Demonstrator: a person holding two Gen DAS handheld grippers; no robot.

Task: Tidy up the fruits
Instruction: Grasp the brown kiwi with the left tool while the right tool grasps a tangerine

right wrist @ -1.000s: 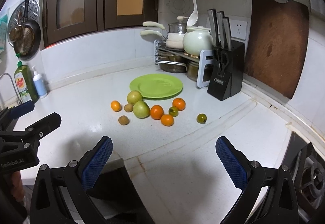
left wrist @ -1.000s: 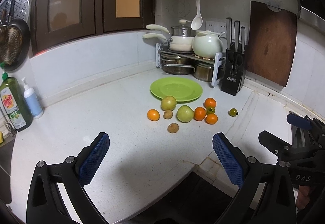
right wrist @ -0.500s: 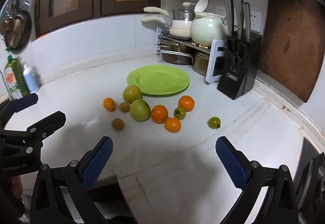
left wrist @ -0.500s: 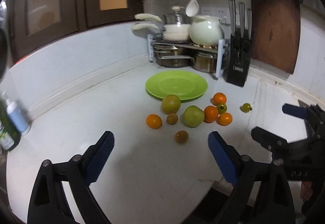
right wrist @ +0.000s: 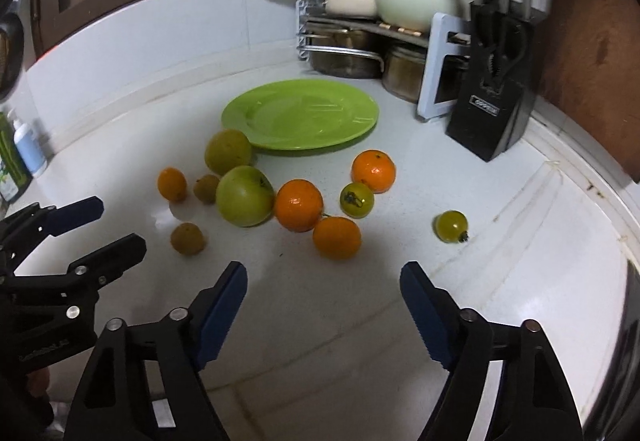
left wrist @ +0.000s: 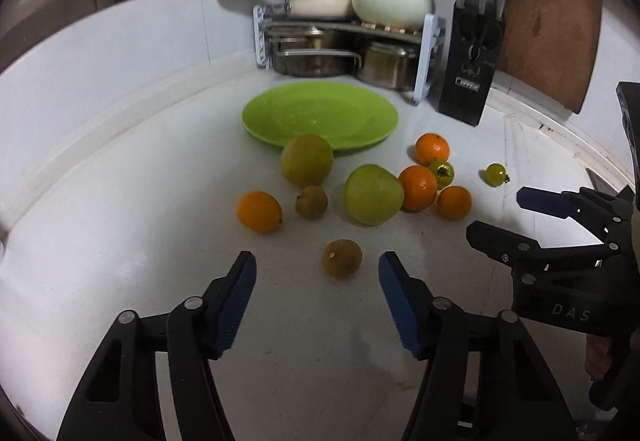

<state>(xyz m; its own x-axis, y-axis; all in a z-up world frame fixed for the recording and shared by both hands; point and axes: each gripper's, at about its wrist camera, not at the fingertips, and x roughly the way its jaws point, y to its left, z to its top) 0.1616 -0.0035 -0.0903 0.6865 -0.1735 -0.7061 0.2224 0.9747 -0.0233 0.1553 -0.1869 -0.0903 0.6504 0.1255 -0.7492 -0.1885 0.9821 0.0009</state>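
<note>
An empty green plate point(left wrist: 320, 117) point(right wrist: 300, 115) lies on the white counter. In front of it lie several fruits: a green apple point(left wrist: 373, 195) point(right wrist: 245, 196), a yellow-green fruit point(left wrist: 306, 160), several oranges point(left wrist: 418, 188) point(right wrist: 298, 205), two green tomatoes point(left wrist: 496, 174) point(right wrist: 451, 225) and two brown kiwis point(left wrist: 342, 257) point(right wrist: 187, 238). My left gripper point(left wrist: 316, 273) is open, just short of the nearest kiwi. My right gripper point(right wrist: 323, 283) is open, just short of the nearest orange point(right wrist: 337, 237). Each gripper also shows in the other's view.
A pot rack point(left wrist: 344, 41) with pans and a white pot stands behind the plate. A black knife block point(left wrist: 472, 69) and a brown cutting board point(left wrist: 552, 29) stand at the back right. Soap bottles point(right wrist: 24, 149) stand far left.
Both grippers have moved forward and down toward the fruits, which now look much larger and closer. Both stay open.
</note>
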